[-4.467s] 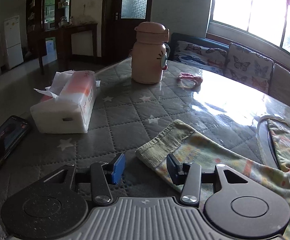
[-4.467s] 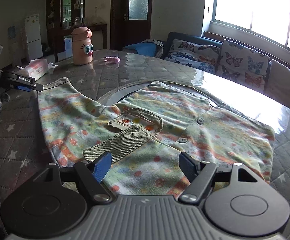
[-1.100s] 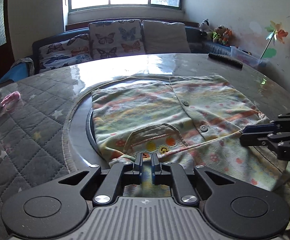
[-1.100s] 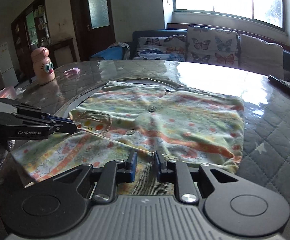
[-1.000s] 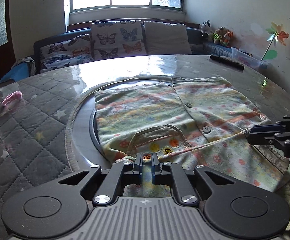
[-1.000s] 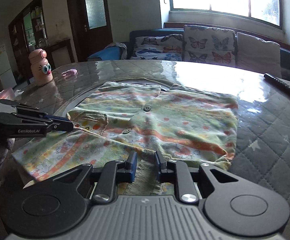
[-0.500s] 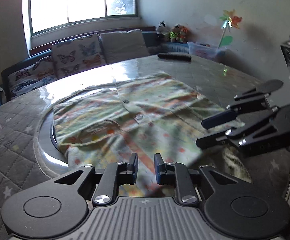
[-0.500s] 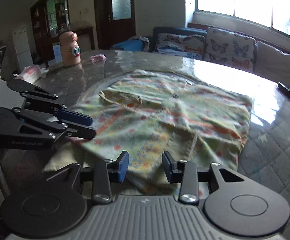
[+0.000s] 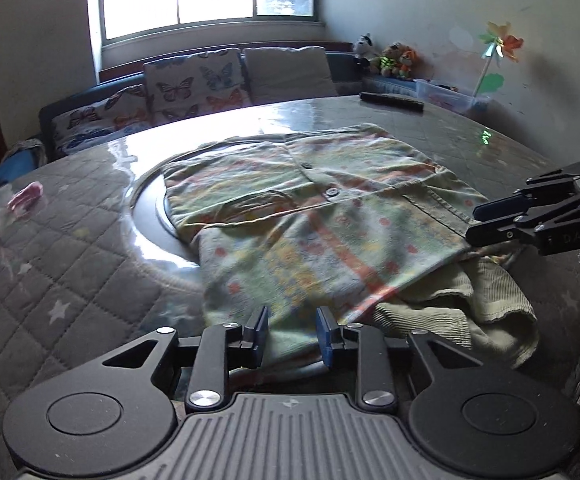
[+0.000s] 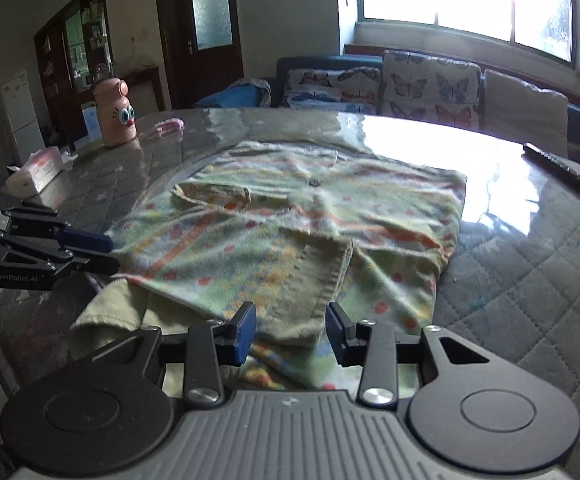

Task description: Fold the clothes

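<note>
A child's pale green shirt (image 9: 310, 220) with orange and red print lies on the round table, its sleeves folded in over the front. My left gripper (image 9: 292, 330) hovers at the shirt's near edge. Its jaws are opening, and the cloth lies loose between the blue pads. My right gripper (image 10: 292, 328) stands open over the shirt (image 10: 290, 216), a ribbed cuff (image 10: 322, 276) lying slack between its fingers. Each gripper shows in the other's view, the right gripper (image 9: 476, 224) at the right edge and the left gripper (image 10: 110, 254) at the left.
A grey quilted cover (image 9: 70, 260) wraps the table around a dark glass turntable (image 9: 150, 216). A black remote (image 10: 558, 168) lies far right. A pink bottle (image 10: 114, 118), tissue pack (image 10: 34, 172) and small pink item (image 10: 169, 125) sit far left. Sofa cushions (image 9: 194, 84) line the window.
Both grippers were shut on the cloth a second ago; both have let go and their pads stand apart. Both have drawn back towards the shirt's near edge, and the sleeves lie folded over it.
</note>
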The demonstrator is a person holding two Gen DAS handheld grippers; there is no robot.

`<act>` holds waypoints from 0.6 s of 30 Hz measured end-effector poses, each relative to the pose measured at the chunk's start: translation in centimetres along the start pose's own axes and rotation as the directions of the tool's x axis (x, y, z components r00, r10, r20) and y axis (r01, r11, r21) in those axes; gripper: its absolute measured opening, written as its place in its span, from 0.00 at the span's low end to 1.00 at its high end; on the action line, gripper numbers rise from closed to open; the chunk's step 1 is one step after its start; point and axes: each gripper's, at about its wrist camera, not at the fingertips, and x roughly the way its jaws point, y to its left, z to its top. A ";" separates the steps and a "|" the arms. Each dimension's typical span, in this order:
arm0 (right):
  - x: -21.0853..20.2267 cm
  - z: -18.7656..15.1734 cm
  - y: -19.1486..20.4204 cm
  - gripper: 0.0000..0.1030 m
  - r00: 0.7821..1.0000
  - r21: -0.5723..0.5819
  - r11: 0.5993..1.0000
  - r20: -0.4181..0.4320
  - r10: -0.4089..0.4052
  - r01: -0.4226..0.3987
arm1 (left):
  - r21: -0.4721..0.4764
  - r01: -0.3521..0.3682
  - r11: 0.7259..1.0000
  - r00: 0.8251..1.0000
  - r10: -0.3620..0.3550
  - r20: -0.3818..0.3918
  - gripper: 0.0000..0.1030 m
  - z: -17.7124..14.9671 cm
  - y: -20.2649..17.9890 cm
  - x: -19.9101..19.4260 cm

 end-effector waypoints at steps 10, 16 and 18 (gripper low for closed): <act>1.6 -0.1 0.2 0.38 0.999 -0.007 1.000 -0.019 0.029 -0.029 | 0.000 -0.045 0.999 0.999 0.045 -0.023 0.29 -0.9 1.4 -1.6; 0.8 0.0 0.0 0.45 0.999 -0.017 0.999 -0.034 0.026 -0.027 | 0.249 0.012 0.969 1.000 -0.013 0.002 0.53 -1.8 -2.4 -2.6; 0.4 -0.1 -0.1 0.47 0.999 -0.028 0.999 -0.041 0.020 -0.021 | 0.346 0.017 0.938 1.000 -0.022 0.011 0.56 -2.1 -4.2 -2.4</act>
